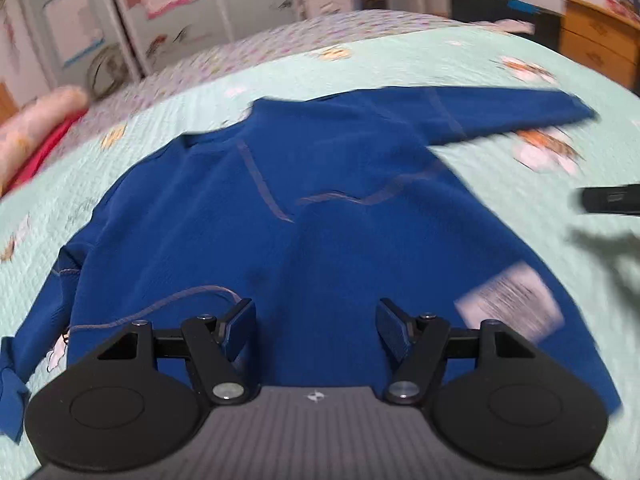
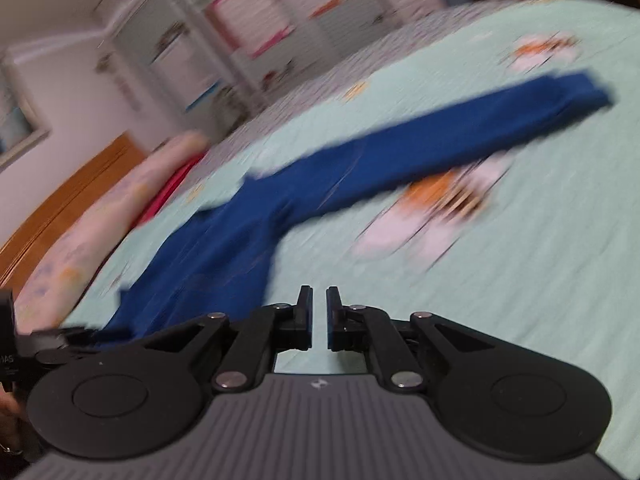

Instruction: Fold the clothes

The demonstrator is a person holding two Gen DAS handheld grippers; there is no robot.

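- Our left gripper (image 1: 316,330) is spread wide over the hem of the blue shirt (image 1: 304,208), holding nothing.
- Our right gripper (image 2: 319,316) is nearly pressed together, a thin gap showing, empty above the bed (image 2: 540,260).
- The shirt lies flat on the bed, one sleeve (image 2: 460,132) stretched out.
- The right wrist view is badly blurred; we cannot read the white label (image 1: 510,300).

The blue garment (image 1: 320,200) was seen as matt, finely ribbed cloth with paler stitched seams and a white label (image 1: 510,300), of cloth or paper. The mint bedspread (image 1: 500,184) was shown as quilted, textured fabric. The left gripper (image 1: 316,328) was made of matt black plastic with shiny metal pivot pins. The dresser (image 1: 596,40) looked like smooth wood.
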